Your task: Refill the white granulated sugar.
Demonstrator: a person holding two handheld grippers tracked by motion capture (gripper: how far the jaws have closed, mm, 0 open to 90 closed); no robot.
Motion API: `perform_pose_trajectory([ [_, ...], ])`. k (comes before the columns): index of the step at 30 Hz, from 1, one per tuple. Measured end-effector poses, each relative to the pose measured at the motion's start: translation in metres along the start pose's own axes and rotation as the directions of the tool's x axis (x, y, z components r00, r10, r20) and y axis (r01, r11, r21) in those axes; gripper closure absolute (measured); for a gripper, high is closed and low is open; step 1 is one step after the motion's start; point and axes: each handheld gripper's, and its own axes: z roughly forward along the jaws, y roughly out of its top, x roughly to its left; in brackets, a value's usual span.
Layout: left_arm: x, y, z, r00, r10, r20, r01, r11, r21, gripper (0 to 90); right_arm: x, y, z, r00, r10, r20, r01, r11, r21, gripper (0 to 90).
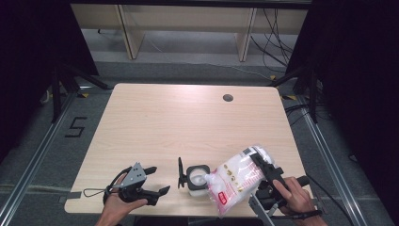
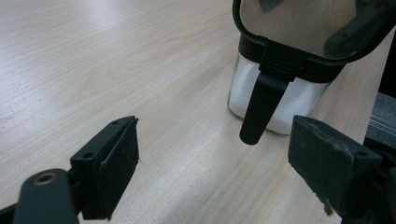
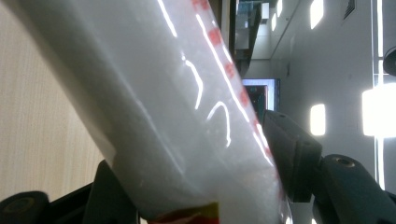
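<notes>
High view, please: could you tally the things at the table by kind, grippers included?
Grippers: 2, left gripper and right gripper
Plastic bags of white grains: 1, bag
Lidded jars: 1, jar
Total: 4

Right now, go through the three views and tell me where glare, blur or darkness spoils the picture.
High view: evenly lit table, dark black surrounds at both sides, slightly soft overall. Left gripper view: the tongs are sharp enough, the jar lid mirrors the room, wood grain fades far off. Right gripper view: bright glare streaks across the plastic bag, blown-out ceiling lights at the right edge.
</notes>
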Motion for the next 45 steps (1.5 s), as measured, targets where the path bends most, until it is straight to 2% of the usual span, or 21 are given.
perform_pose_trajectory([
  [5,0.0,0.0,0.0,1.0,0.001,-0.001,-0.001,1.0,0.001,15.8,0.0,0.0,0.0,1.0,0.0,-0.002,0.0,1.0,-0.005,45.3],
  [6,0.0,0.0,0.0,1.0,0.007,-0.003,-0.007,1.0,0.005,15.8,0.003,0.0,0.0,0.9994,0.033,0.005,-0.033,0.999,-0.012,45.3],
  [7,0.0,0.0,0.0,1.0,0.002,-0.001,-0.002,1.0,0.002,15.8,-0.001,0.001,0.0,1.0,-0.003,0.004,0.003,1.0,-0.013,45.3],
  [8,0.001,0.0,0.0,1.0,-0.001,0.004,0.001,1.0,-0.005,15.8,0.003,0.0,0.001,0.9981,0.062,-0.01,-0.062,0.998,-0.021,45.3],
  [12,0.001,0.0,0.0,1.0,0.001,0.006,-0.001,1.0,-0.003,15.8,-0.001,0.0,0.001,0.9999,0.01,-0.007,-0.01,1.0,-0.018,45.3],
  [14,0.0,0.0,0.0,1.0,-0.002,0.004,0.002,1.0,-0.004,15.8,0.004,-0.002,0.002,0.9977,0.064,-0.024,-0.065,0.998,-0.016,45.3],
  [16,0.001,0.0,0.0,1.0,0.0,0.006,0.0,1.0,-0.004,15.8,0.0,-0.002,0.001,0.9997,0.022,-0.014,-0.023,1.0,-0.016,45.3],
  [18,0.001,0.0,0.0,1.0,-0.002,0.003,0.002,1.0,-0.005,15.8,0.003,-0.003,0.002,0.9984,0.053,-0.018,-0.053,0.998,-0.015,45.3],
  [19,0.0,0.0,0.0,1.0,-0.004,0.004,0.004,1.0,-0.005,15.8,0.001,-0.002,0.001,0.9996,0.024,-0.016,-0.024,1.0,-0.014,45.3],
  [20,0.0,0.0,0.0,1.0,-0.001,0.002,0.001,1.0,-0.002,15.8,0.004,-0.003,0.002,0.9979,0.06,-0.025,-0.061,0.998,-0.013,45.3],
  [22,0.0,0.0,0.0,1.0,0.001,0.001,-0.001,1.0,0.001,15.8,0.0,-0.002,0.001,0.9998,0.02,-0.008,-0.02,1.0,-0.019,45.3],
  [27,0.001,0.0,0.001,0.9999,0.015,0.006,-0.015,0.9999,0.0,15.8,-0.002,-0.003,0.0,0.9997,0.026,-0.003,-0.026,1.0,-0.016,45.3],
  [29,0.002,0.0,0.001,0.9996,0.027,0.01,-0.027,0.9996,-0.001,15.8,0.002,-0.004,0.001,0.9982,0.059,-0.011,-0.059,0.998,-0.01,45.4],
  [31,0.002,0.0,0.001,0.9996,0.026,0.009,-0.026,0.9997,-0.001,15.8,0.0,-0.004,0.001,0.9996,0.027,-0.004,-0.027,1.0,-0.016,45.3],
  [32,0.002,0.0,0.001,0.9997,0.025,0.009,-0.025,0.9997,-0.001,15.8,0.004,-0.005,0.002,0.9967,0.079,-0.018,-0.079,0.997,-0.009,45.3],
  [37,0.002,0.0,0.0,0.9998,0.015,0.009,-0.015,0.9999,0.004,15.8,0.002,-0.006,0.002,0.9985,0.048,-0.024,-0.049,0.998,-0.026,45.3],
  [38,0.0,-0.001,0.001,1.0,-0.006,0.006,0.006,1.0,-0.001,15.8,0.006,-0.007,0.002,0.9944,0.099,-0.036,-0.1,0.995,-0.017,45.3],
  [42,0.0,0.0,0.0,1.0,0.001,0.001,-0.001,1.0,0.002,15.8,0.005,-0.009,0.005,0.9937,0.095,-0.059,-0.096,0.995,-0.019,45.6],
  [43,0.0,0.0,0.0,1.0,0.0,0.001,0.0,1.0,0.0,15.8,0.008,-0.01,0.005,0.9909,0.117,-0.068,-0.118,0.993,-0.014,46.0],
  [44,0.0,0.0,0.0,1.0,-0.001,0.0,0.001,1.0,-0.001,15.8,0.01,-0.01,0.006,0.9908,0.114,-0.072,-0.115,0.993,-0.007,46.4],
  [45,0.0,0.0,0.001,1.0,-0.003,0.005,0.003,1.0,-0.003,15.8,0.008,-0.011,0.007,0.9946,0.069,-0.077,-0.071,0.997,-0.013,46.7],
])
